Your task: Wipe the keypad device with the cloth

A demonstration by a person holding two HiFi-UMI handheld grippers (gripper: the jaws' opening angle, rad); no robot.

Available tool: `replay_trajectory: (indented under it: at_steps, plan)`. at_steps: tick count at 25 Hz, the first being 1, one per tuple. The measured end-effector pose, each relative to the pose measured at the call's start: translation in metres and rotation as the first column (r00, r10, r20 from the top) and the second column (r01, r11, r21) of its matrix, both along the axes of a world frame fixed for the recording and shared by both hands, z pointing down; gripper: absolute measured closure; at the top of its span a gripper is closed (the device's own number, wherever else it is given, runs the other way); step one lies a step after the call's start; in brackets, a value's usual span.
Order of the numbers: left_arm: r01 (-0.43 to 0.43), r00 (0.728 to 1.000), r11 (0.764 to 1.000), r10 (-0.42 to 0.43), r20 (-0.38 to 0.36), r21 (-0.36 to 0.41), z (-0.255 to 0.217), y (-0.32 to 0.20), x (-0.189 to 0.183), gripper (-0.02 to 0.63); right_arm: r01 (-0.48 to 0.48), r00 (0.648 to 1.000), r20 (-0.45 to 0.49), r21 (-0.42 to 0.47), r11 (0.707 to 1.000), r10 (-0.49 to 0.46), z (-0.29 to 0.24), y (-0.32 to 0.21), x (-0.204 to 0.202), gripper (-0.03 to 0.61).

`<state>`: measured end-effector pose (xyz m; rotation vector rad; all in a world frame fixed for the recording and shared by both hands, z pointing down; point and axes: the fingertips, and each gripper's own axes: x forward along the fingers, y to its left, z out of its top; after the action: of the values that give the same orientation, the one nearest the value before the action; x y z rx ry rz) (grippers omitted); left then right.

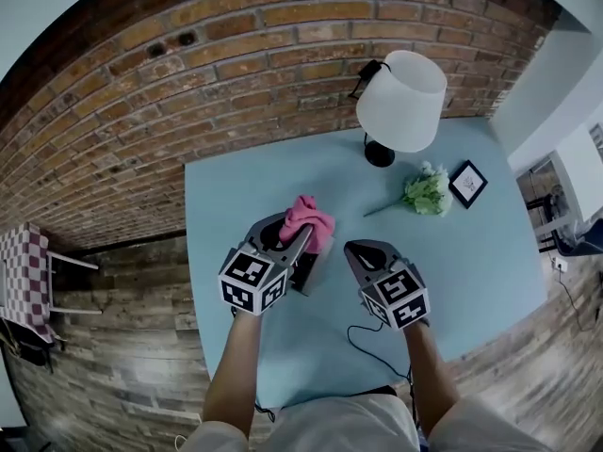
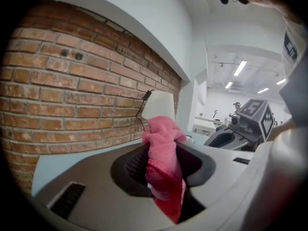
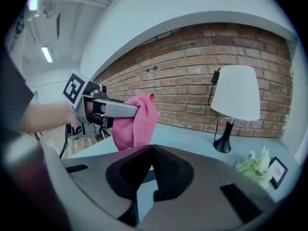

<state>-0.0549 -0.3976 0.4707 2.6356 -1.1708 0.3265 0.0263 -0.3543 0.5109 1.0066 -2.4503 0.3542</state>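
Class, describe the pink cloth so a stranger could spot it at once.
Start at the pale blue table before the brick wall. Over its left half, the left hand-held gripper clamps the cloth. It is the only bright pink, crumpled thing there.

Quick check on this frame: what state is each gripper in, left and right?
Left gripper: closed on the pink cloth.
Right gripper: closed, nothing between its jaws.

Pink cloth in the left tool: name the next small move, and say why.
Probably lower the left tool so the pink fabric cloth touches the dark keypad device just beneath it: the cloth is clamped but appears to hang above the device, not on it.
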Motion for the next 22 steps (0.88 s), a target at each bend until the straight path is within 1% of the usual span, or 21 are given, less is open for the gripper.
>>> replay_trajectory:
  at_steps: [2, 7, 10, 13, 15, 19, 22]
  plan:
    - [-0.004, 1.0, 1.0, 0.004, 0.001, -0.028, 0.018, -0.005, 0.003, 0.445, 0.009, 1.0, -0.009, -0.025, 1.0, -0.009, 0.013, -0.005, -0.003, 0.561]
    - [-0.014, 1.0, 0.998, 0.015, 0.018, -0.058, 0.053, -0.016, 0.011, 0.445, 0.035, 0.999, -0.009, -0.09, 0.995, -0.036, 0.042, -0.01, -0.012, 0.56]
    - [-0.047, 0.997, 0.995, 0.052, 0.052, -0.084, 0.072, -0.016, 0.019, 0.445, 0.033, 0.999, -0.008, -0.119, 0.992, -0.035, 0.058, -0.011, -0.02, 0.56]
    - [-0.088, 0.991, 0.988, 0.1, 0.085, -0.129, 0.094, -0.011, 0.025, 0.445, 0.037, 0.999, -0.032, -0.133, 0.99, -0.042, 0.074, -0.01, -0.03, 0.56]
    - [-0.096, 0.991, 0.985, 0.108, 0.075, -0.146, 0.103, -0.009, 0.026, 0.443, 0.043, 0.998, -0.045, -0.135, 0.99, -0.049, 0.082, -0.008, -0.035, 0.56]
    - [-0.093, 0.995, 0.978, 0.099, 0.027, -0.188, 0.112, -0.011, 0.02, 0.443, 0.037, 0.998, -0.049, -0.131, 0.991, -0.043, 0.087, -0.007, -0.04, 0.56]
    - [-0.08, 0.996, 0.973, 0.086, 0.02, -0.218, 0.122, -0.015, 0.013, 0.445, 0.023, 0.999, -0.037, -0.14, 0.99, -0.029, 0.089, -0.009, -0.04, 0.558]
